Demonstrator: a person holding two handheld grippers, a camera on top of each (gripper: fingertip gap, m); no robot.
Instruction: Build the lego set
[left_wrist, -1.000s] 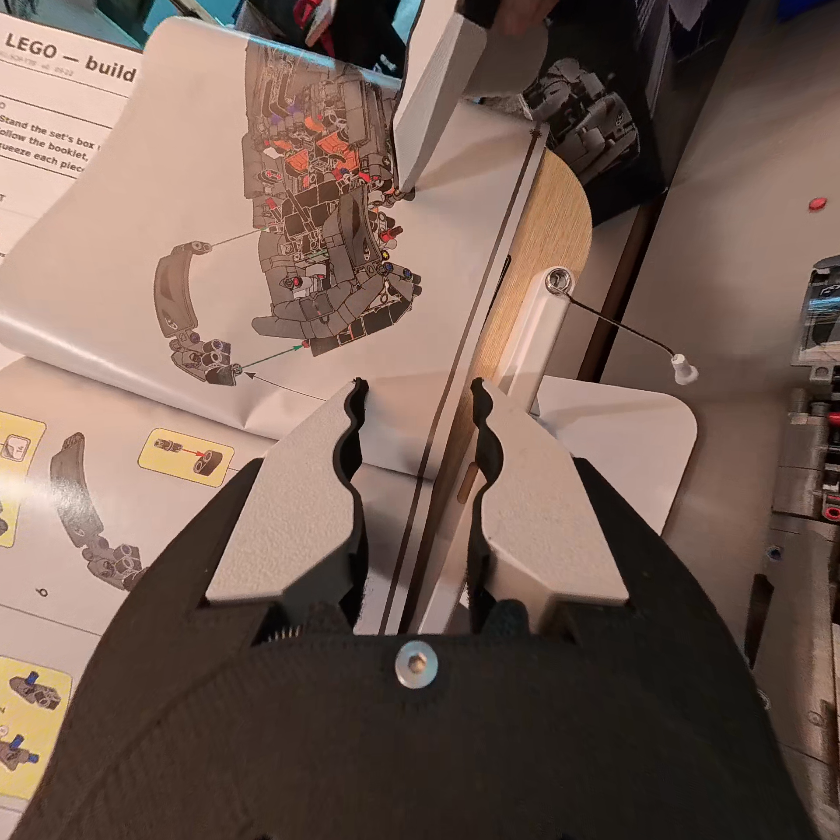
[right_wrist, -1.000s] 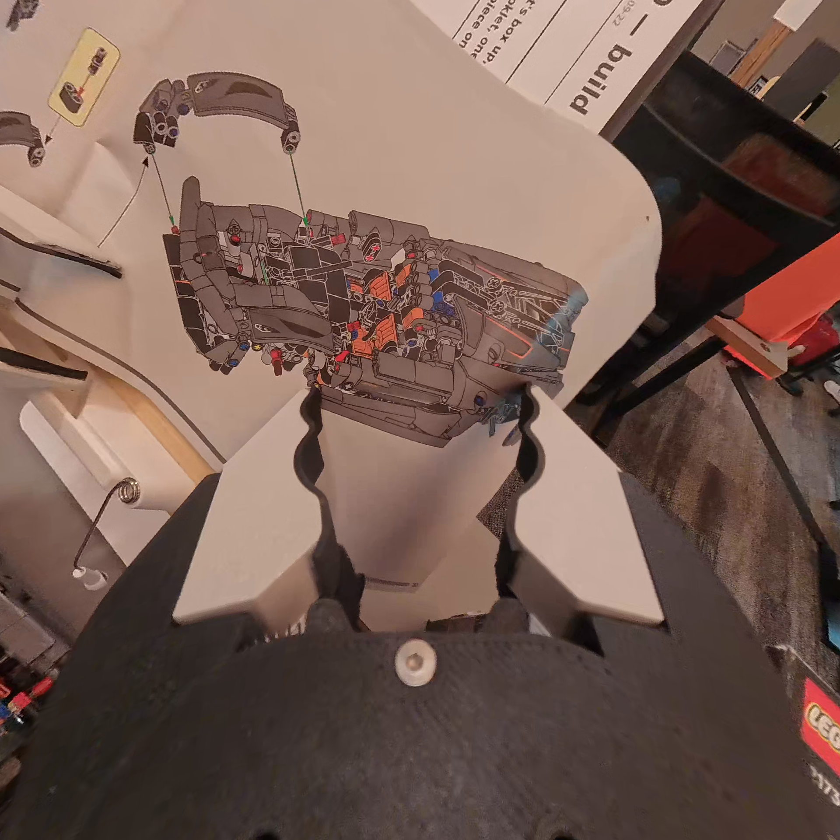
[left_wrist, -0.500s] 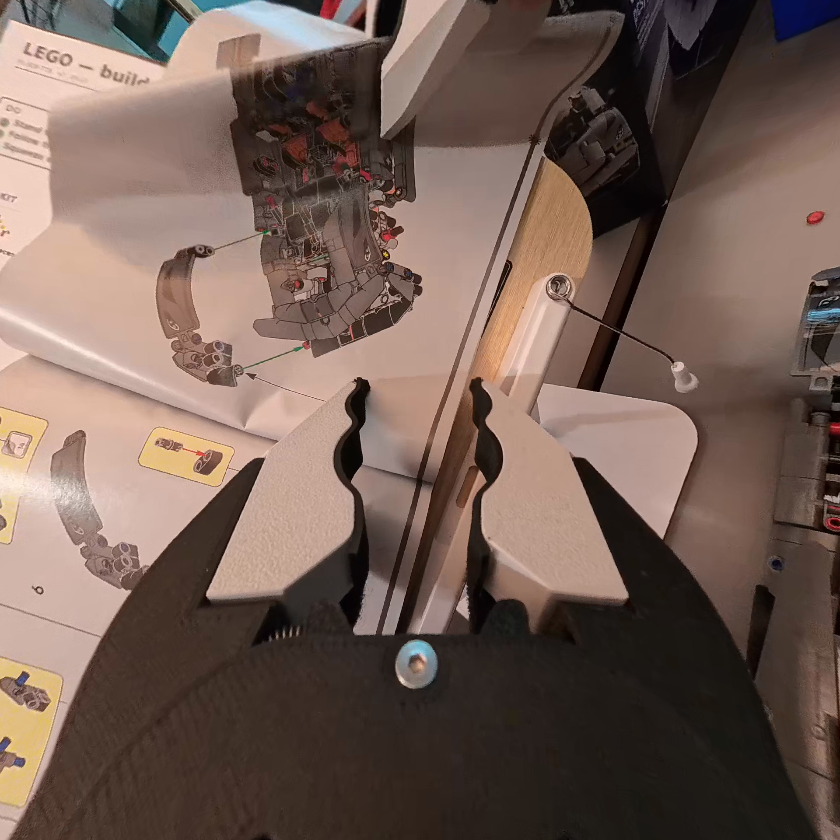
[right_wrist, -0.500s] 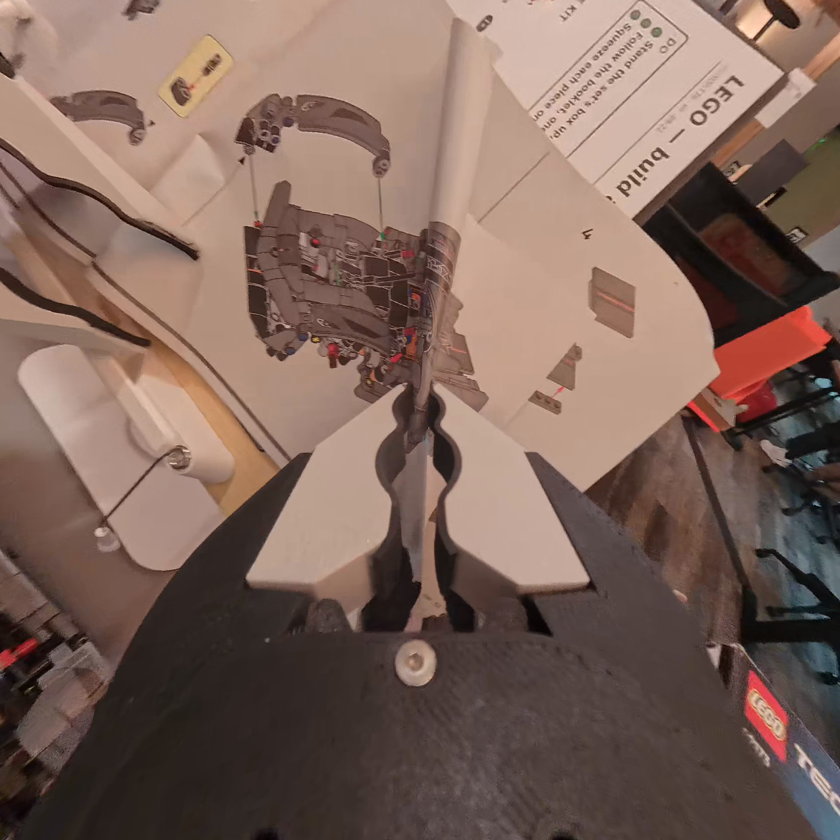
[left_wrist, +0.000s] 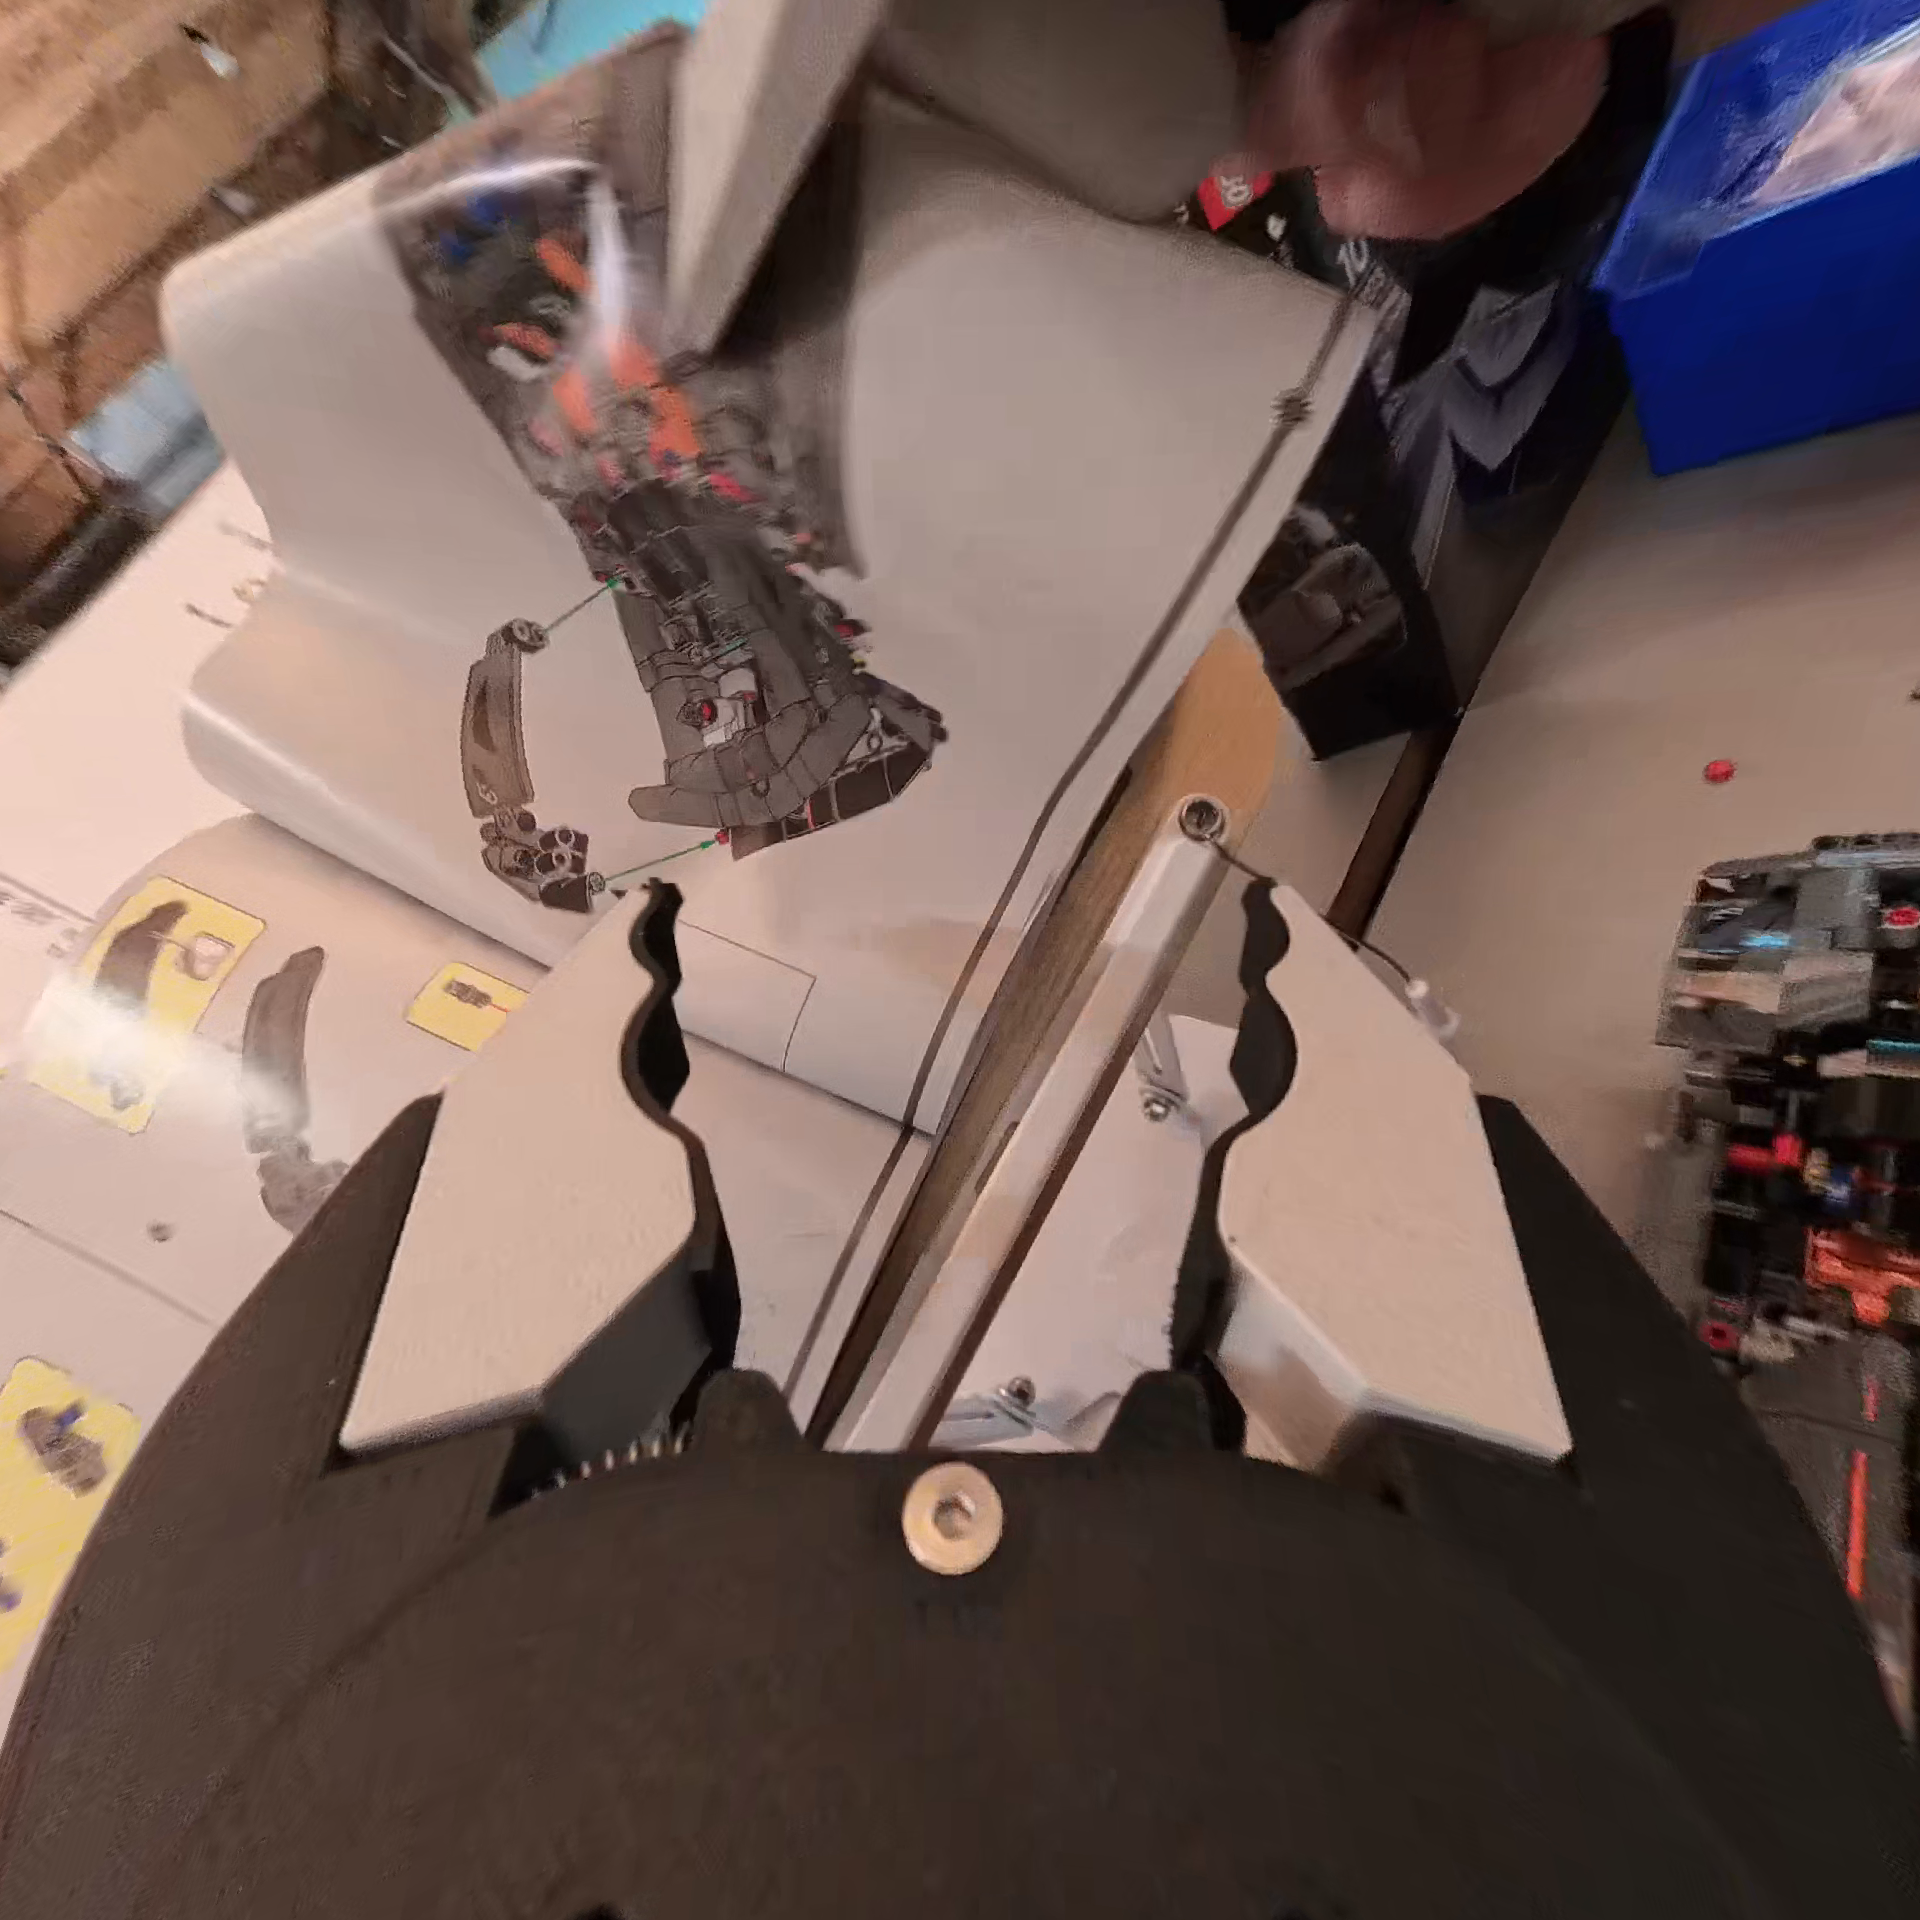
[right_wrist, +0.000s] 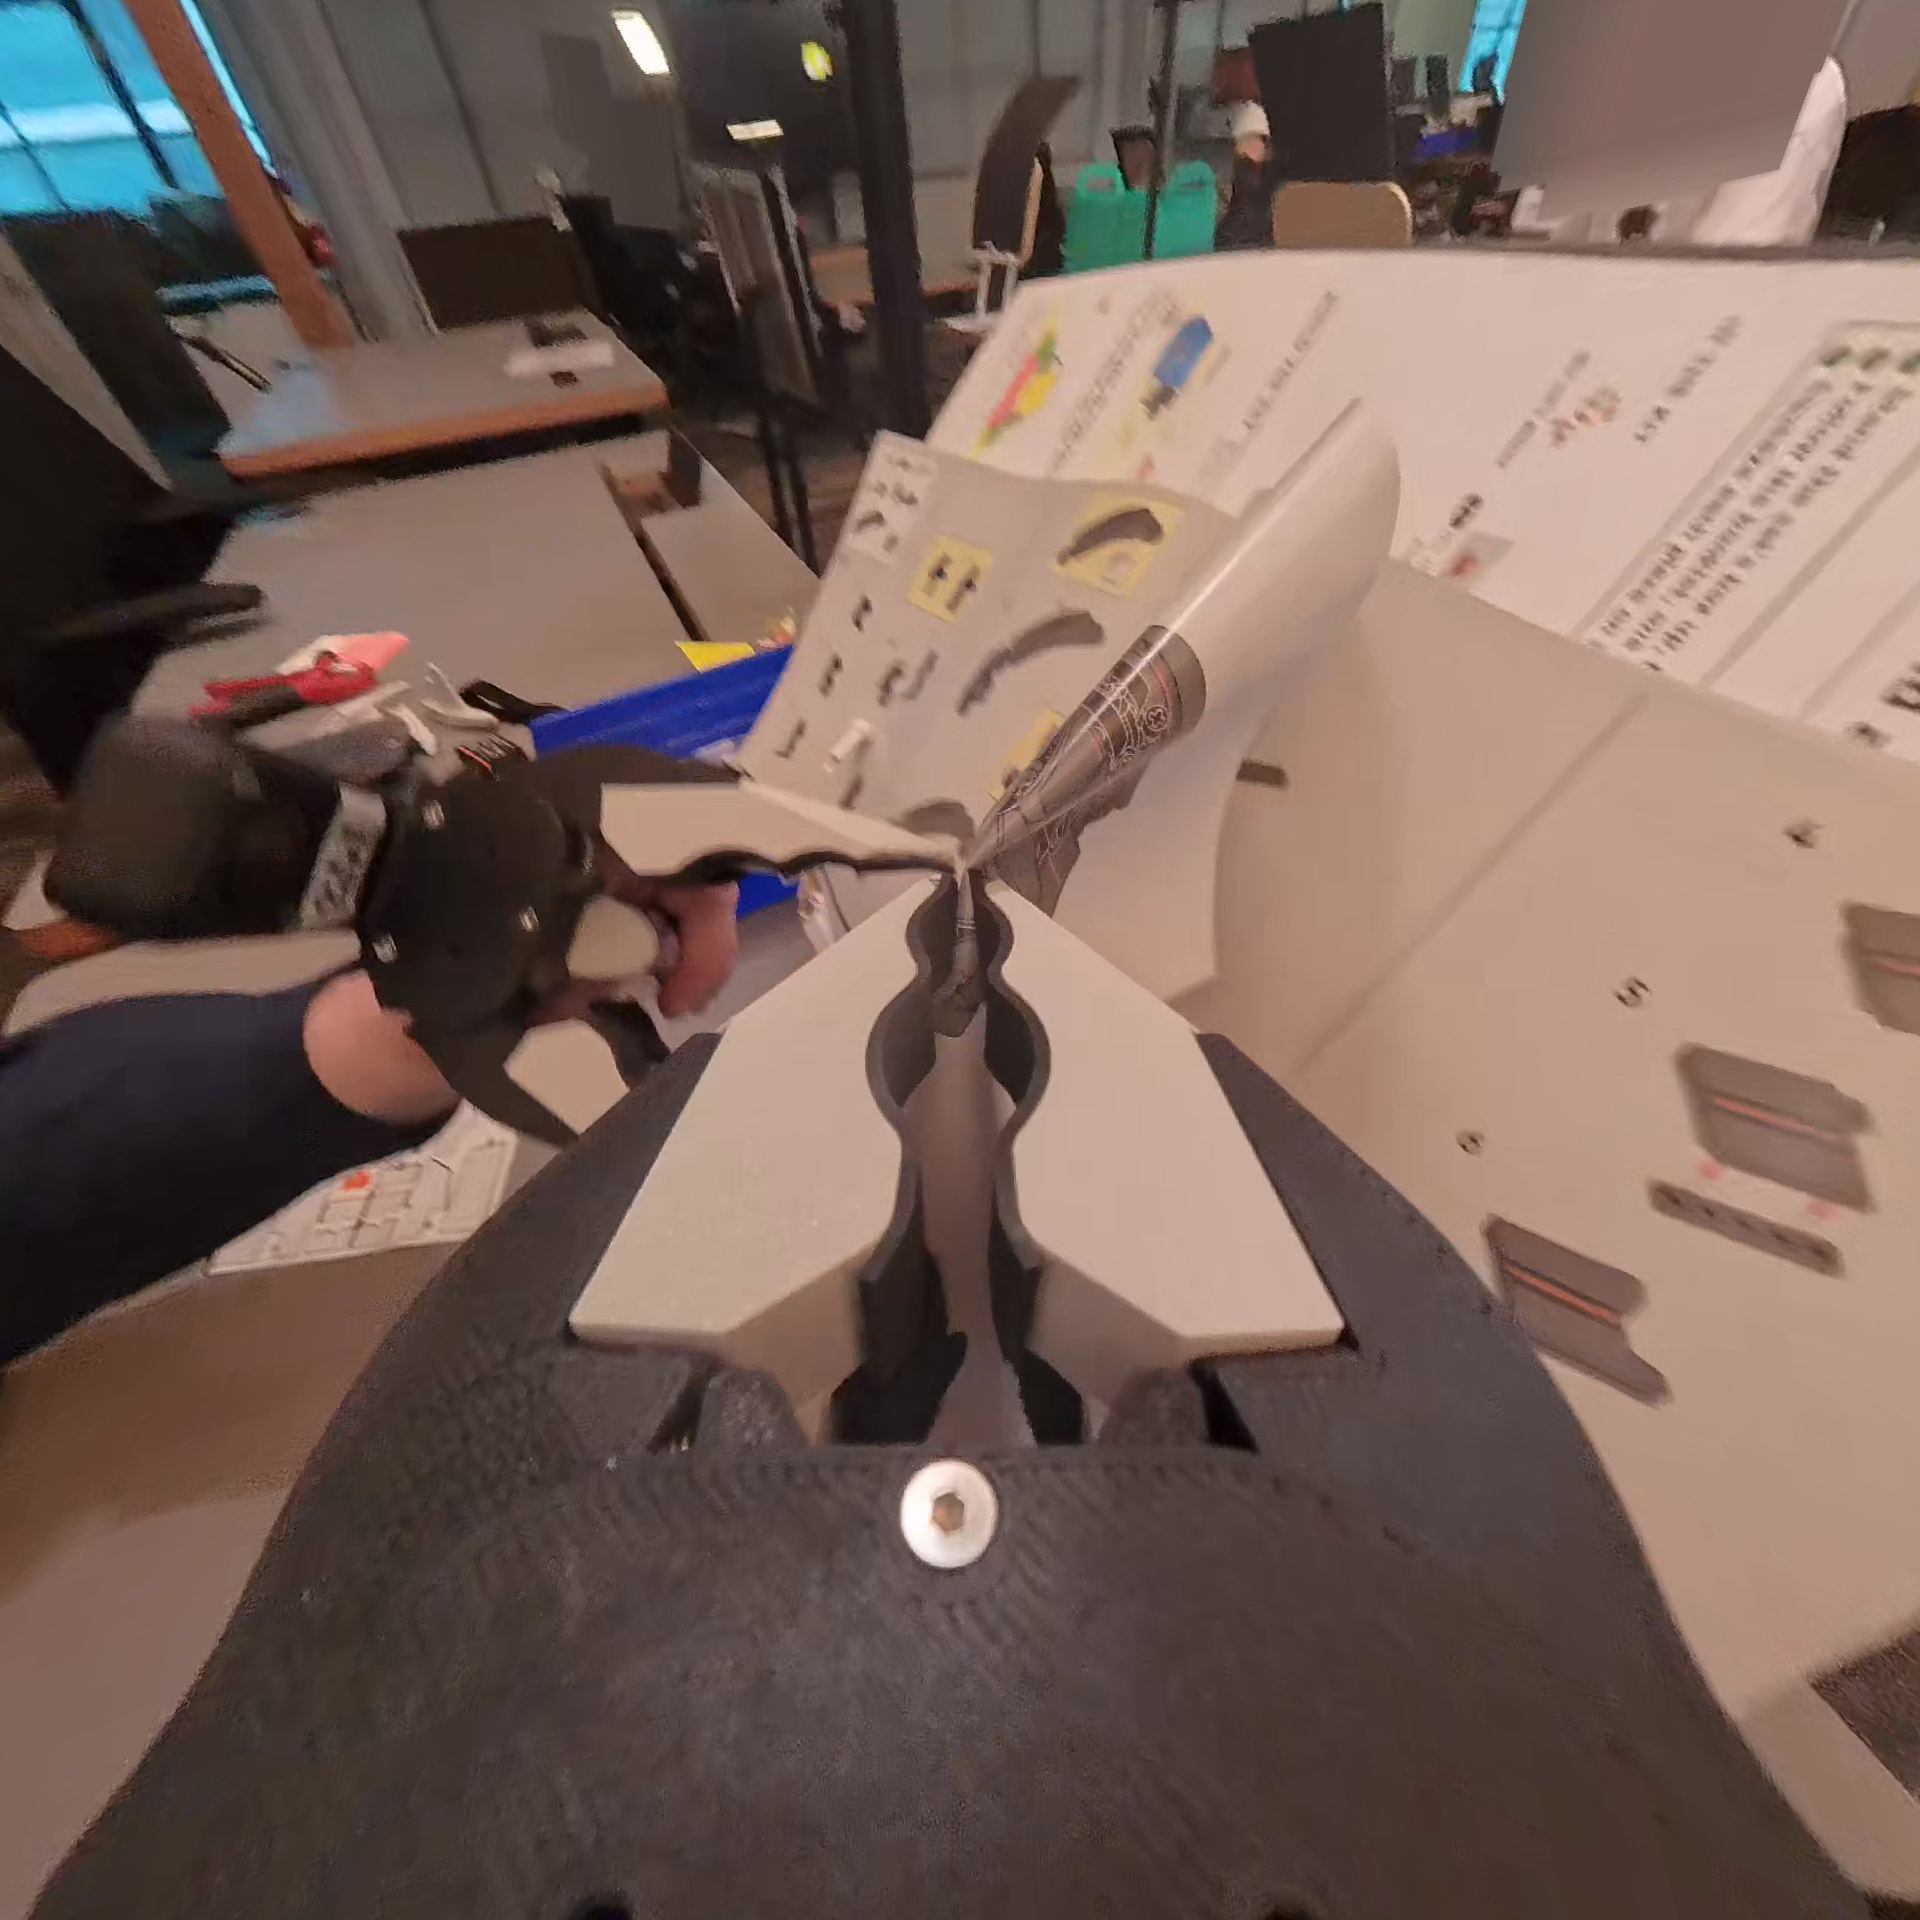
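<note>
The right hand-held gripper (right_wrist: 961, 914) is closed on a page (right_wrist: 1288, 582) of the instruction booklet (right_wrist: 997, 623), its two grey fingers pinched together with the thin sheet caught edge-on between the tips. The page curls up and away from that pinch, printed side bent into a cone. In the left wrist view the same gripper comes in from the top edge, and the lifted page (left_wrist: 436, 436) arches below it, showing a blurred drawing of a grey and orange vehicle.

The left hand-held gripper (left_wrist: 956, 904) is open wide, its fingers well apart and holding nothing. Between them runs the right edge of the booklet and, just beside it, the wooden stand (left_wrist: 1216, 727) with its white arm (left_wrist: 1143, 935) and wire page clip (left_wrist: 1423, 997). Seen from the right wrist view, the left gripper (right_wrist: 914, 842) reaches in from the left, held in a person's hand (right_wrist: 686, 956), and its fingertips come close to the pinched page; whether they touch it cannot be told.

The booklet stands open on the stand on the worktop (left_wrist: 1621, 727). The part-built lego model (left_wrist: 1808, 1091), grey and black with red and orange pieces, sits on the worktop to the right of the left gripper, well apart from both grippers. A dark set box (left_wrist: 1434, 499) stands behind the stand, with a blue bin (left_wrist: 1766, 270) beyond it. A small red piece (left_wrist: 1716, 770) lies loose on the worktop.
</note>
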